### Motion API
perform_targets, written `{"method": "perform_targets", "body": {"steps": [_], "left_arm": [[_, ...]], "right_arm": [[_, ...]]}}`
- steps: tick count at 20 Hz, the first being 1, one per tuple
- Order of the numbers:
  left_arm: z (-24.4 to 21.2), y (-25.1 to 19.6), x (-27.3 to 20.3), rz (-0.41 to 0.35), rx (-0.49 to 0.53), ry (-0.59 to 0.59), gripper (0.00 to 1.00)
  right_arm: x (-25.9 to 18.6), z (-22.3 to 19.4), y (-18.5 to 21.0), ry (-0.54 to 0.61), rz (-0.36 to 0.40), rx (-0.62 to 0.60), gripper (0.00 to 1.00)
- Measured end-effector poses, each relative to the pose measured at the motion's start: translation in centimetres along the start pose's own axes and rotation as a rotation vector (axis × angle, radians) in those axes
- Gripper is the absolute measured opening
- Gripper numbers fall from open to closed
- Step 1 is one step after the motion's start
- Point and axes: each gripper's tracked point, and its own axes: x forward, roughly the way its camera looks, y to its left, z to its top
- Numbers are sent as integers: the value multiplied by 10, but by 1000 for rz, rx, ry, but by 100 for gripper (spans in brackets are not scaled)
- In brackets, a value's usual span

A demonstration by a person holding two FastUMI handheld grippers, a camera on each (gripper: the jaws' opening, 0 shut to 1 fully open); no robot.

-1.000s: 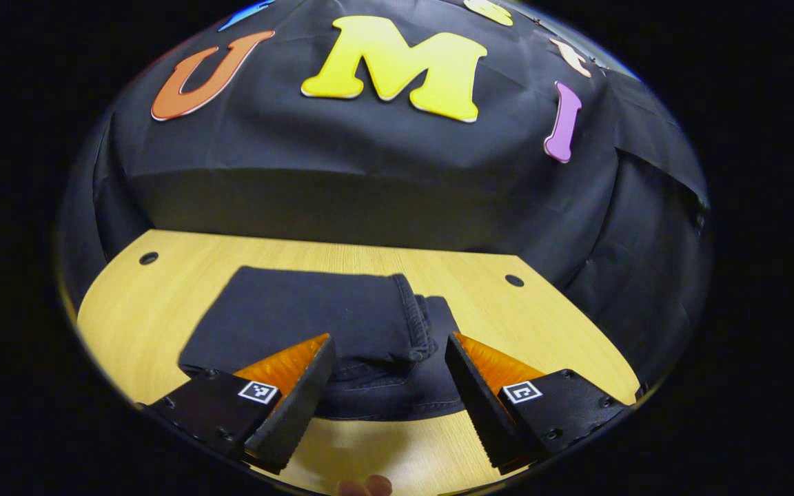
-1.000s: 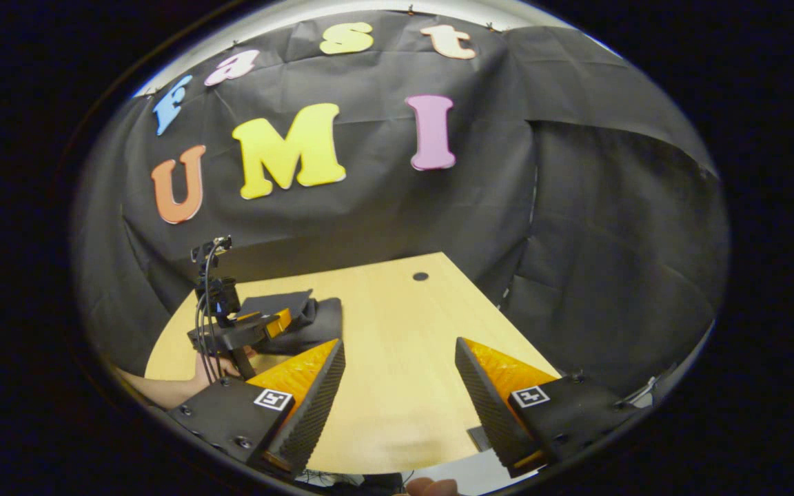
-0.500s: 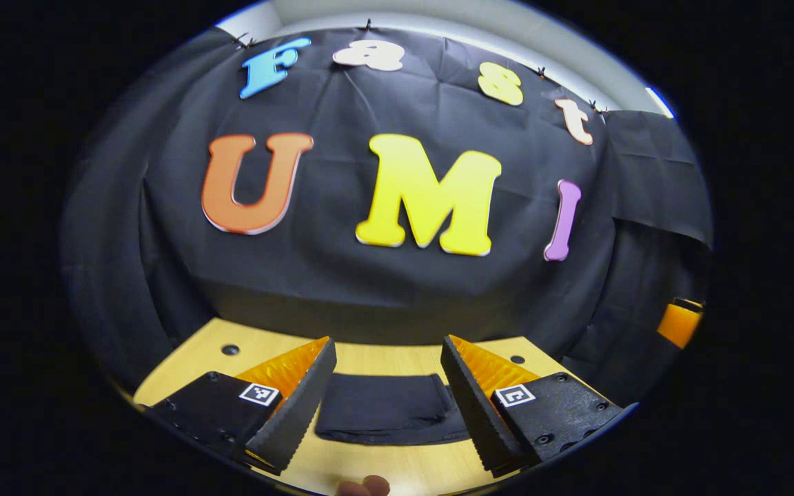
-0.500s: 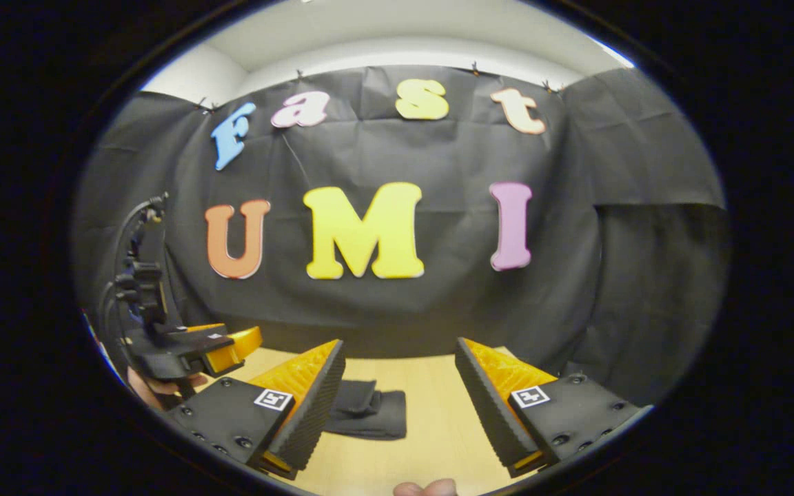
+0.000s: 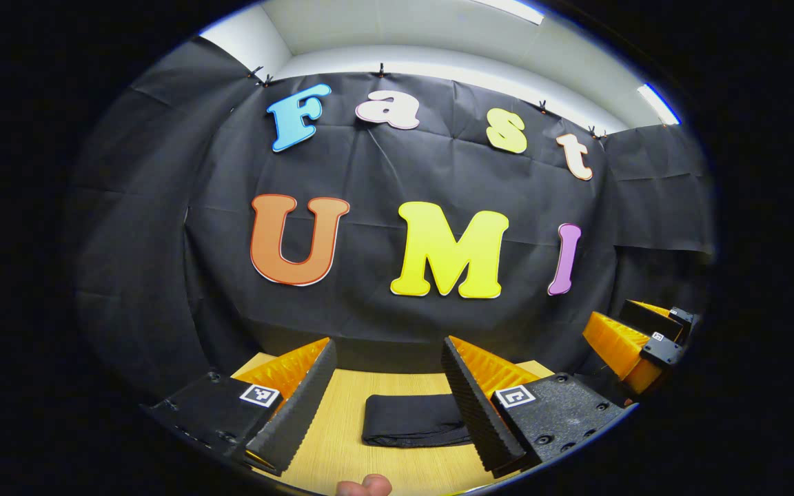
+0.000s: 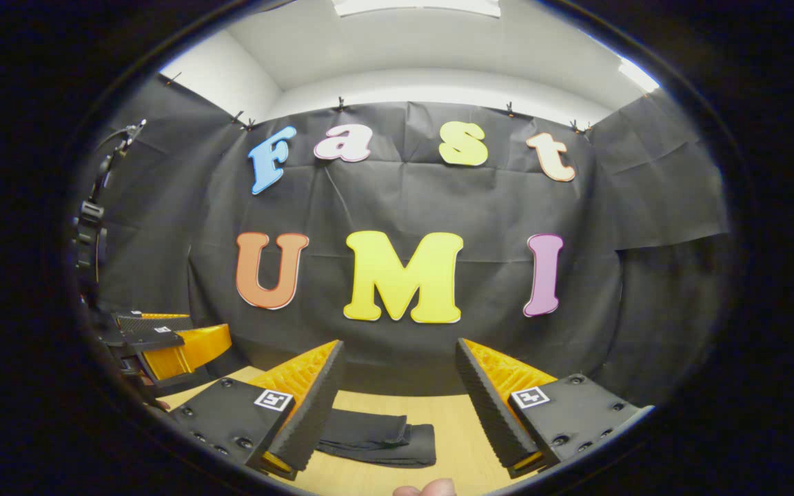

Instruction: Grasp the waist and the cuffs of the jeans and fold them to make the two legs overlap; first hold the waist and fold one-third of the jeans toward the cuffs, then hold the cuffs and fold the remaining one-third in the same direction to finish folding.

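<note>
Left gripper view looks level across a pale wood-grain table (image 5: 349, 413) on which the jeans (image 5: 411, 420) lie folded into a flat, compact dark rectangle with soft rounded edges, seen between the left gripper (image 5: 387, 351) and its two wedge-shaped fingers, which stand wide apart with nothing between them. The fingers (image 5: 300, 406) have ribbed, sawtooth inner faces and matte bodies bearing small square markers. At the right edge the right gripper (image 5: 635, 337) hangs above the table, apart from the cloth. Right gripper view shows the right gripper (image 6: 397, 351) likewise spread open and empty, the jeans (image 6: 380, 437) resting on the table (image 6: 455, 441) just beyond its left finger, a thick layered fold visible at their end. The left gripper (image 6: 176, 341) sits at the far left, with cables rising above it. A fingertip (image 6: 424, 489) peeks in at the bottom edge.
</note>
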Motion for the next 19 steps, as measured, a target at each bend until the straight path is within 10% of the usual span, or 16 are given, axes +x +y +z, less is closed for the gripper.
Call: {"method": "perform_targets", "body": {"steps": [19], "left_arm": [[-11,20,-23,89,57,-6,98]], "right_arm": [[-4,-15,18,61,39,66,97]]}}
